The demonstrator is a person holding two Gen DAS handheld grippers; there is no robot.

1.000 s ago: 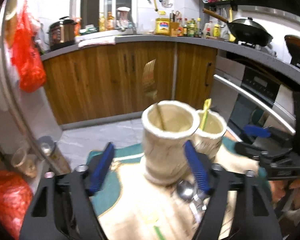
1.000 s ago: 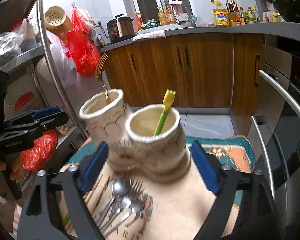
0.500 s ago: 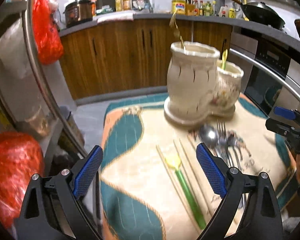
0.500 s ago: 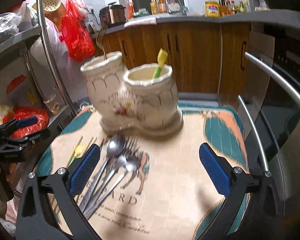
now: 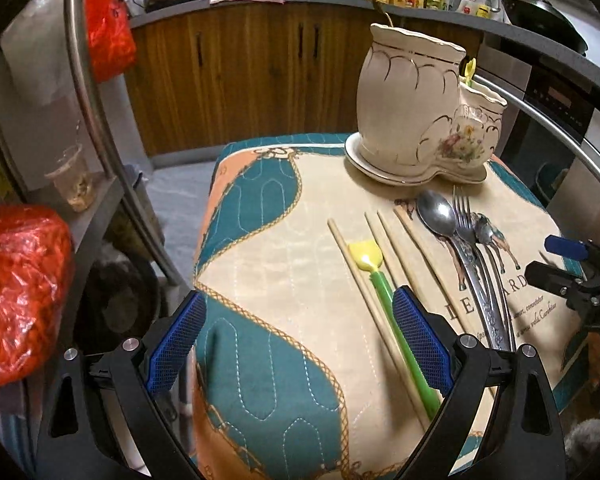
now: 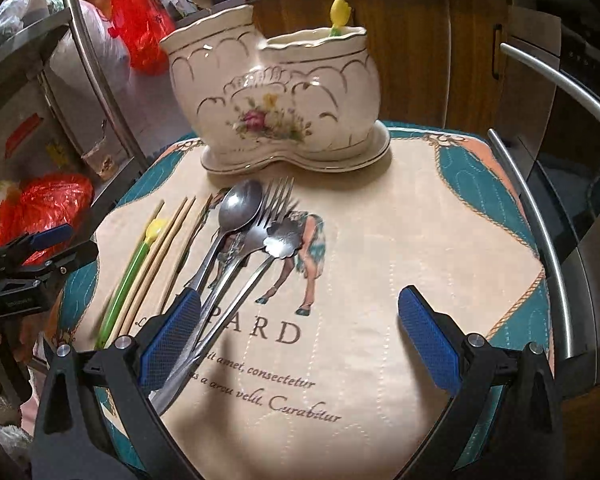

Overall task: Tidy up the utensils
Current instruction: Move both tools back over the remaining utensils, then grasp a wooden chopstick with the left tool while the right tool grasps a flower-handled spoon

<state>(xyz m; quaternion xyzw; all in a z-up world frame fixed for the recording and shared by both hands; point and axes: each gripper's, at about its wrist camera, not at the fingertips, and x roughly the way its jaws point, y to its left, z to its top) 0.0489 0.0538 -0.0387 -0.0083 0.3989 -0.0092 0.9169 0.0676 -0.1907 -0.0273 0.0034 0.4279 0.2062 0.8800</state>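
Utensils lie on the cloth [image 6: 400,240] in front of the holder [image 6: 276,108]: chopsticks [image 5: 356,268], a green fork [image 5: 384,292], a spoon [image 6: 236,208], a steel fork [image 6: 260,224] and a small spoon [image 6: 280,240]. From the left tongs [image 5: 300,344], spread wide and empty, the green fork's handle runs past the right pad [image 5: 418,344] at 3 o'clock. The right tongs [image 6: 300,340] also gape empty; the steel handles pass its left pad [image 6: 168,340] at 9 o'clock. The holder stands at 12 o'clock.

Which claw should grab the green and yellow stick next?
Probably the left claw: open, and the green-handled yellow utensil lies beside its finger. The right claw sits nearer the spoon.
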